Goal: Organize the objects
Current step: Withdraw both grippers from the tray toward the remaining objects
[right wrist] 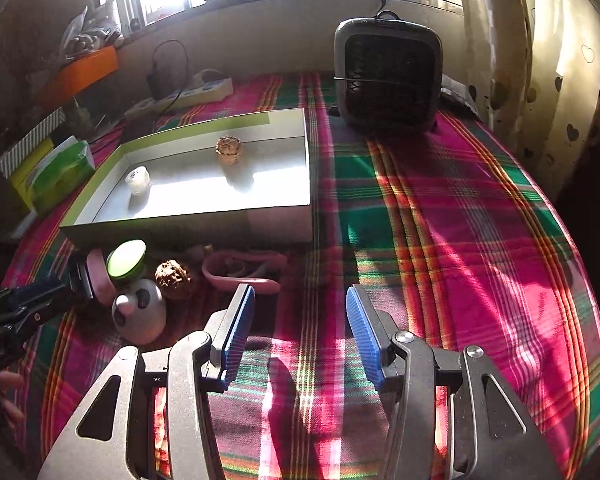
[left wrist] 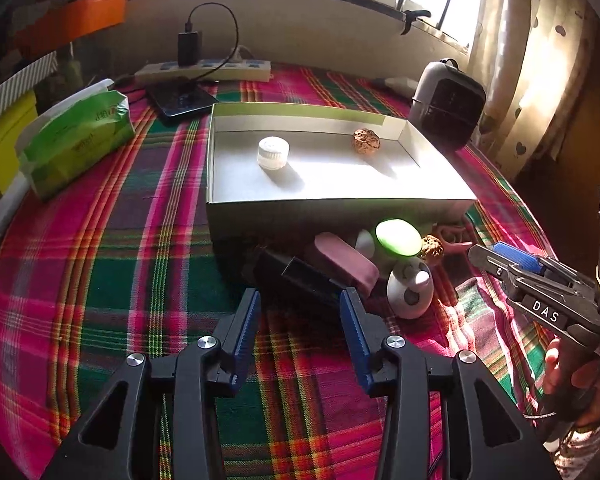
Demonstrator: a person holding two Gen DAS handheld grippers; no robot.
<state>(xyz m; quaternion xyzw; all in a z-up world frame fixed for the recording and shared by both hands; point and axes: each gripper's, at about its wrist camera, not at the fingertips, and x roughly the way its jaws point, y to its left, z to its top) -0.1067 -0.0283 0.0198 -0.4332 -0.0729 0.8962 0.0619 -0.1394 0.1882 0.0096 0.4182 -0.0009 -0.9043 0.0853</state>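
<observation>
Your left gripper (left wrist: 300,296) stands with its jaws wide apart, over the near end of a black rectangular block (left wrist: 296,276). The block lies flat on the plaid cloth (left wrist: 120,240), long axis running from up-left to down-right in the left wrist view, near end between the blue pads (left wrist: 246,328). Whether the pads touch it you cannot tell; nothing looks clamped.

Just right of the block lies a pink bar (left wrist: 346,258), same diagonal lie, touching the block's far side. Behind it a green-topped round piece (left wrist: 398,236) sits tilted, face up toward the window, with a small white egg-like piece (left wrist: 365,243) beside it. Below that a white panda-faced ball (left wrist: 410,288), then a walnut (left wrist: 432,246) just right of the green top, then a pink clip-like thing (right wrist: 242,268) lying flat, long axis left-right in the right wrist view. All of this pile sits against the near wall of the open cardboard box (left wrist: 332,210).

Inside the box: a white screw cap (left wrist: 273,153) upright at left, a second walnut (left wrist: 367,141) at the back right, well apart.

Your right gripper (right wrist: 300,304) hangs released, jaws about half spread, only bare cloth between them; its left finger tip sits near the pink clip, not touching.
</observation>
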